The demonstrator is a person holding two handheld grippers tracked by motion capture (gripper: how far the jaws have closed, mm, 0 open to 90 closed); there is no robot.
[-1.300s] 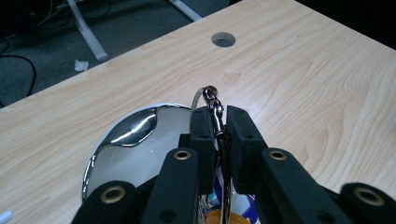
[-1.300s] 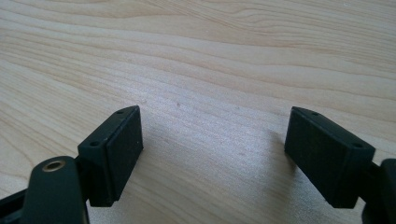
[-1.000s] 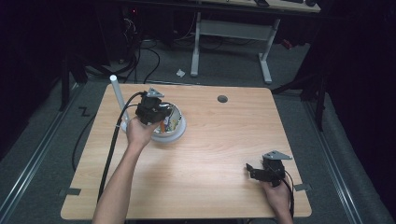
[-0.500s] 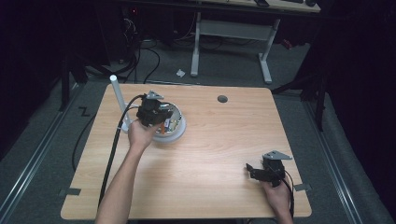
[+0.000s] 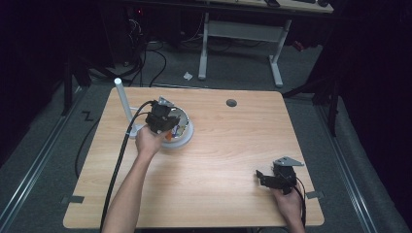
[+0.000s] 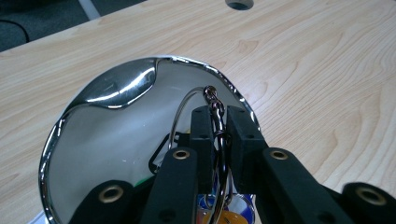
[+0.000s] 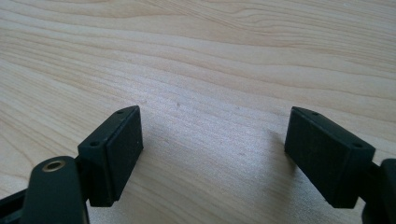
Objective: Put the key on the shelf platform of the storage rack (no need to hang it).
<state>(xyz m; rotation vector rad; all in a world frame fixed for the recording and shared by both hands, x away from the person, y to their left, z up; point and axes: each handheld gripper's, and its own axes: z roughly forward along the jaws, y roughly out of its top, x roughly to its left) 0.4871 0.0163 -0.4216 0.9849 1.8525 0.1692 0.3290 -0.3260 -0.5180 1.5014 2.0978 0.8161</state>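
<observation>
1. The left gripper point(image 6: 215, 135) is hanging over the shiny metal bowl point(image 6: 116, 88), its jaws pinching a thin silver key ring point(image 6: 212, 100) with a small clasp on top.
2. The bowl point(image 5: 187, 132) is sitting on the table point(image 5: 233, 145) at its far left.
3. The right gripper point(image 7: 212, 156) is resting near the table's right front corner, its jaws spread wide and gripping nothing.

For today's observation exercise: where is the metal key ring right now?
The metal key ring is pinched in the left gripper above the shiny bowl, at the table's left side in the high view.
</observation>
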